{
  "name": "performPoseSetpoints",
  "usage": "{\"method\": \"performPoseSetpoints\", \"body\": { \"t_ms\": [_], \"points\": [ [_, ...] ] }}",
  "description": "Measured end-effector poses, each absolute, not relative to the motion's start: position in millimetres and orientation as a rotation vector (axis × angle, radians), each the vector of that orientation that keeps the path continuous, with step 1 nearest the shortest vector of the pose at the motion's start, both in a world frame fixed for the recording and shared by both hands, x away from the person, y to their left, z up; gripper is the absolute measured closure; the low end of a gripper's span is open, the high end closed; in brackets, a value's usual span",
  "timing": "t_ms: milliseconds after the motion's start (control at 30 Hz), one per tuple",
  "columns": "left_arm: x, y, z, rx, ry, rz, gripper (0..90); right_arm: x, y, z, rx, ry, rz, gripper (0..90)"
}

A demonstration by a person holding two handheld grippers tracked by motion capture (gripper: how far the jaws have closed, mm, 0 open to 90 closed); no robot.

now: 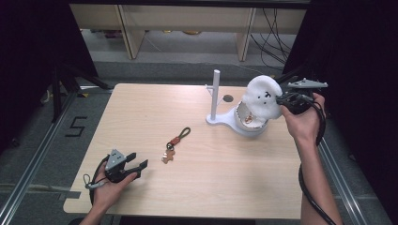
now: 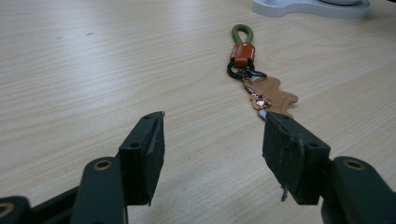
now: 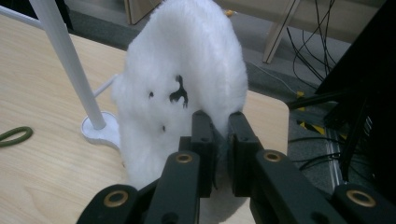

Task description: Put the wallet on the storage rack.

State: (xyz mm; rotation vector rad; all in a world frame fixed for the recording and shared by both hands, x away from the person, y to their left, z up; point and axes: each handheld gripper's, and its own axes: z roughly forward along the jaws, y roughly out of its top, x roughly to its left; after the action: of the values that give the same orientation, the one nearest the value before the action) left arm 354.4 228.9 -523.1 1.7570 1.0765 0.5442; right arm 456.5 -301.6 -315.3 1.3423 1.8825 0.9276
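Note:
A fluffy white plush toy [image 1: 263, 96] with a small black face hangs above the dish of a white stand [image 1: 234, 124], and my right gripper [image 1: 281, 100] is shut on its edge. In the right gripper view the jaws pinch the plush's [image 3: 187, 79] fur at my right gripper [image 3: 220, 122]. A keychain [image 1: 174, 144] with a green loop, red clasp and tan charm lies mid-table. My left gripper [image 1: 139, 159] rests open near the front left, pointing at it. In the left gripper view the keychain [image 2: 254, 77] lies just beyond my left gripper [image 2: 212, 126].
The stand has an upright white pole [image 1: 216, 93] with a short peg, and its dish holds a small gold-and-white trinket [image 1: 248, 118]. A dark round hole [image 1: 227, 99] marks the tabletop behind it. Shelving and cables lie beyond the table's far edge.

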Motion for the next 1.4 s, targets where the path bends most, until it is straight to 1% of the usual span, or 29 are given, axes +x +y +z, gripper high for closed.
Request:
{"method": "performPoseSetpoints", "body": {
  "t_ms": [633, 1400],
  "points": [
    [354, 229, -523, 1.756, 1.076, 0.542, 38.6, 465, -308, -323, 1.384, 1.888, 0.898, 84.1],
    [354, 229, -523, 1.758, 1.075, 0.543, 38.6, 474, -307, -343, 1.378, 1.936, 0.848, 83.9]
  ]
}}
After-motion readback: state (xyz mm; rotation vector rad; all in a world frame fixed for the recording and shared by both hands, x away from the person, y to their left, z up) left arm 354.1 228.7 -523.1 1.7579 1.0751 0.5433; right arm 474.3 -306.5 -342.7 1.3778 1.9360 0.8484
